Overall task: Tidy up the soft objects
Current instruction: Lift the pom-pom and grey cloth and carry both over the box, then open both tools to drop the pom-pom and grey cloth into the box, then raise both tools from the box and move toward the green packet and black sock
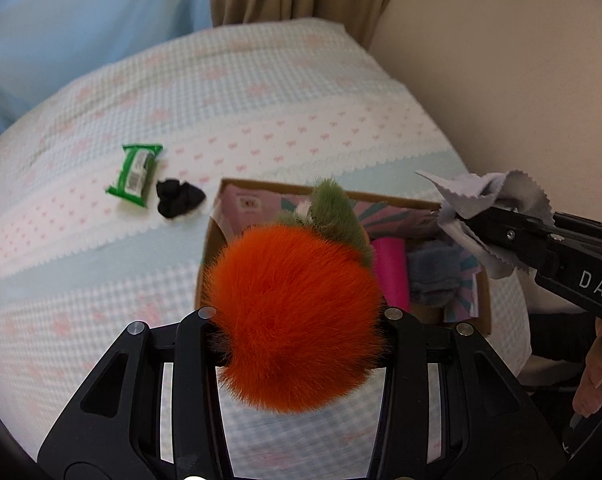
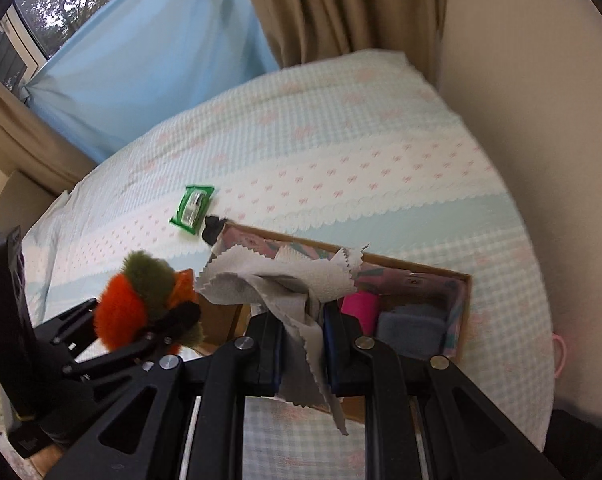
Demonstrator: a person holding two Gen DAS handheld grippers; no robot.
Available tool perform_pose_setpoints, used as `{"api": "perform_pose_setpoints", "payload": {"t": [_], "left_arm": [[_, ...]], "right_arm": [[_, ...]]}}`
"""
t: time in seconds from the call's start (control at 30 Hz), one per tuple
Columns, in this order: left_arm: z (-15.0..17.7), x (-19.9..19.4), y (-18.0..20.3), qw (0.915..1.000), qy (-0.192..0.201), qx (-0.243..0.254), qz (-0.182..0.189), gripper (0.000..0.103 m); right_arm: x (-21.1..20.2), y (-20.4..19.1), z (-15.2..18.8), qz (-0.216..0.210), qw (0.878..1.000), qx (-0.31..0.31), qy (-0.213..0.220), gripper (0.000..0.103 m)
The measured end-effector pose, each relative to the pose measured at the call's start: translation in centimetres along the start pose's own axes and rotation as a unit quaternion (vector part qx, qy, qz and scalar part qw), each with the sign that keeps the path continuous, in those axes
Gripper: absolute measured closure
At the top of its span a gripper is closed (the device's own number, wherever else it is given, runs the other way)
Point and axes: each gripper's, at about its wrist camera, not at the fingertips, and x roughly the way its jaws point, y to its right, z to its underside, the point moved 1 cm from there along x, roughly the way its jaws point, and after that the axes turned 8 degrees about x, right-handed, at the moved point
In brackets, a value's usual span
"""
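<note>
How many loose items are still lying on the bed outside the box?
2: a green plastic packet and, just beside it, a small black fabric bundle, both left of the cardboard box. More may be hidden.

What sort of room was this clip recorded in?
Most likely a bedroom. A bed with a pastel checked, heart-print cover fills the view, tan curtains and a pale blue drape hang by a window, and a plain wall runs alongside.

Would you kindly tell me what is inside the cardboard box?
Inside the cardboard box lie a pink roll and a folded blue-grey cloth; the orange plush toy and grey cloth hide the rest.
</note>
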Motion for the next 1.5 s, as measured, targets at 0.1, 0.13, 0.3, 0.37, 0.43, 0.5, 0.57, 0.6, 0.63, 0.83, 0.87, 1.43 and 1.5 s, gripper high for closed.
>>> {"api": "perform_pose_setpoints", "payload": {"t": [0.1,0.13,0.3,0.37,0.43,0.5,0.57,0.6,0.63,0.83,0.87,1.43,1.5], "left_arm": [[-0.2,2.2,-0.2,0.9997,-0.022,-0.009,-0.005,0.066],[-0.2,2.9,-0.3,0.9995,-0.029,-0.011,-0.005,0.066],[0.5,7.1,-0.9,0.9952,-0.093,-0.028,-0.011,0.066],[0.7,7.8,-0.9,0.994,-0.106,-0.023,-0.015,0.066],[0.8,8.2,-0.7,0.9935,-0.112,-0.013,-0.016,0.065],[0.7,8.1,-0.4,0.9946,-0.104,-0.003,-0.003,0.05],[0.7,8.0,-0.4,0.9943,-0.106,0.003,-0.002,0.012],[0.7,7.9,-0.4,0.9945,-0.105,0.007,-0.006,0.0],[0.8,7.7,-0.4,0.9947,-0.102,0.01,-0.007,0.0],[0.9,7.2,-0.4,0.9933,-0.112,0.026,-0.012,0.0],[0.9,7.0,-0.4,0.9933,-0.112,0.027,-0.011,0.0],[-0.1,-2.4,-1.8,0.9991,-0.029,0.031,0.005,0.0],[0.0,-4.3,-2.5,0.9995,-0.012,0.03,0.002,0.0]], "right_arm": [[2.1,0.8,-0.8,-0.017,1.0,0.005,-0.026,0.088],[2.9,1.1,-1.2,-0.021,0.999,0.007,-0.034,0.088],[7.2,2.4,-2.3,-0.046,0.995,0.036,-0.087,0.088],[8.7,2.6,-2.3,-0.051,0.992,0.044,-0.107,0.088],[10.0,2.8,-2.3,-0.056,0.989,0.052,-0.123,0.088],[10.8,3.1,-2.2,-0.059,0.987,0.063,-0.134,0.088],[11.5,3.3,-2.1,-0.056,0.985,0.073,-0.143,0.084],[11.7,3.5,-2.0,-0.052,0.985,0.078,-0.148,0.067],[11.9,3.6,-2.0,-0.048,0.984,0.08,-0.153,0.032],[10.4,4.6,-1.6,-0.051,0.986,0.092,-0.131,0.0],[10.2,4.7,-1.4,-0.049,0.986,0.093,-0.129,0.0],[1.1,1.4,-0.4,0.014,0.998,0.063,-0.012,0.0],[-0.4,0.2,-0.1,0.023,0.998,0.051,0.004,0.0]]}}
